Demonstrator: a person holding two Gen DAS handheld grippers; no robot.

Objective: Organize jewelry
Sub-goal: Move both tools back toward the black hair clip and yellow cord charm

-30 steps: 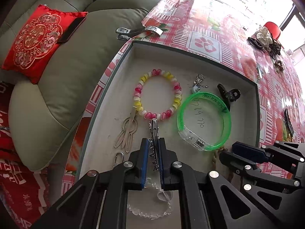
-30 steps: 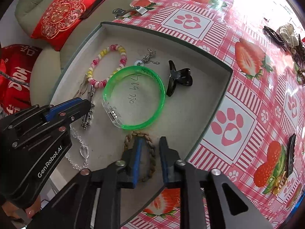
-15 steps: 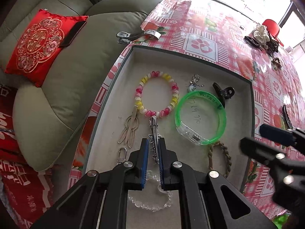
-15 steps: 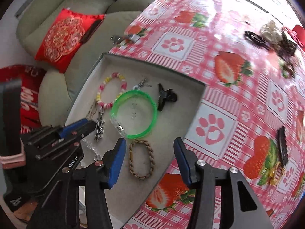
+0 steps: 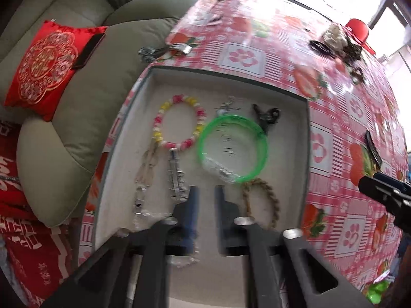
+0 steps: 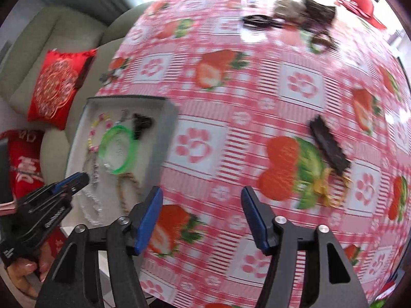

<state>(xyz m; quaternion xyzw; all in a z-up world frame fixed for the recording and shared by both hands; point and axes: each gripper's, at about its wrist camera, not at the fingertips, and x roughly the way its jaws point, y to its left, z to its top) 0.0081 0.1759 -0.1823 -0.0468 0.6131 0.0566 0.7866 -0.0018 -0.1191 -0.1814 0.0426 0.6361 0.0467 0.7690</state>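
Observation:
A shallow grey tray (image 5: 307, 138) (image 6: 169, 118) holds a pink and yellow bead bracelet (image 5: 179, 122), a green bangle (image 5: 232, 146) (image 6: 118, 151), a braided rope bracelet (image 5: 262, 202), a black claw clip (image 5: 265, 116), a silver toothed hair clip (image 5: 176, 174), a chain charm (image 5: 146, 165) and a clear bead bracelet (image 5: 185, 256). My left gripper (image 5: 205, 200) hangs over the tray's near part, open and empty, the silver clip lying just left of it. My right gripper (image 6: 201, 218) is wide open and empty over the tablecloth, right of the tray. A black hair comb (image 6: 330, 146) and a gold piece (image 6: 331, 192) lie ahead of it.
The table has a pink strawberry and paw-print cloth (image 6: 257, 77). More hair accessories (image 6: 303, 7) and a red hat-shaped thing (image 6: 364, 5) sit at the far edge. A metal clip (image 5: 164, 50) lies beyond the tray. A sofa with a red cushion (image 5: 46, 66) stands left.
My left gripper has let go of the silver hair clip, which now lies in the tray. My right gripper opened wide and swung right, away from the tray, over the tablecloth.

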